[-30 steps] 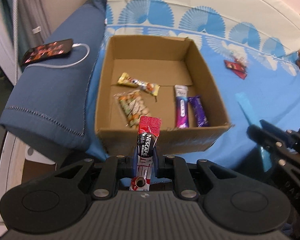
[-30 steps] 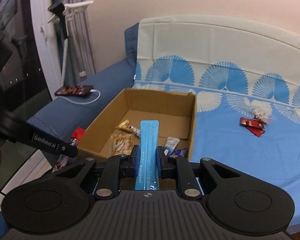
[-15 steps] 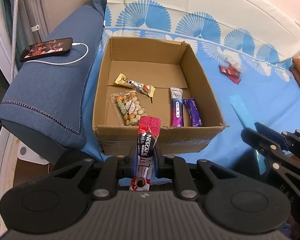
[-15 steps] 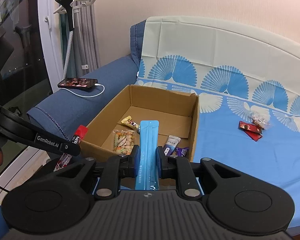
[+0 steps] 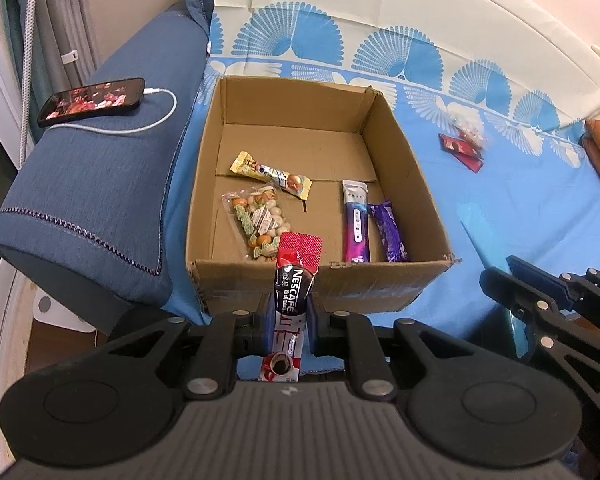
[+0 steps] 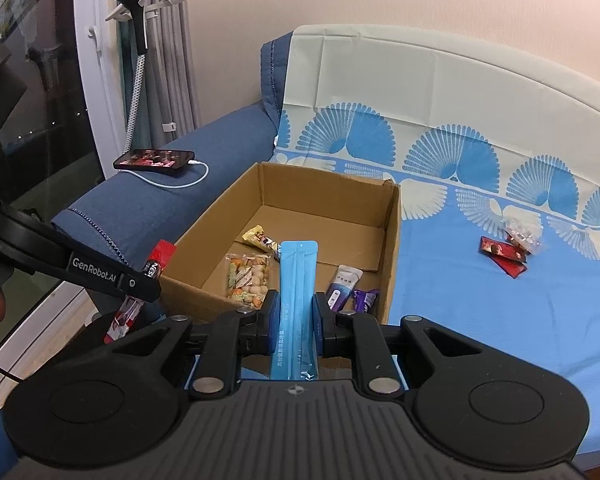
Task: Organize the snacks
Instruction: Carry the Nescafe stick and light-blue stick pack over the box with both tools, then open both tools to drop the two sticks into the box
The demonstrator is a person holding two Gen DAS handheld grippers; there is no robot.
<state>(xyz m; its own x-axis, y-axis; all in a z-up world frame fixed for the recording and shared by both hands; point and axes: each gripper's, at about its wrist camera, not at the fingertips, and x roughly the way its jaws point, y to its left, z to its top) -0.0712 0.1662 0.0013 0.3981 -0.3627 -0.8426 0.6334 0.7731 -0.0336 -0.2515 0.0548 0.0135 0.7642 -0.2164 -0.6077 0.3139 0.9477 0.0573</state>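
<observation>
While the left gripper point(image 5: 287, 312) squeezes a coffee packet point(image 5: 294, 280) and the right gripper point(image 6: 296, 316) squeezes a blue packet point(image 6: 298, 280) at 6 o'clock from the box point(image 5: 320, 284), letting go early could drop them outside.

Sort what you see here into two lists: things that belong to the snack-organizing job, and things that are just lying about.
Part of the job:
cardboard box
Nescafe sachet in the left gripper
blue stick pack in the right gripper
nut bag
purple bar
red packets on the blue sheet

Lying about:
phone
charging cable
</observation>
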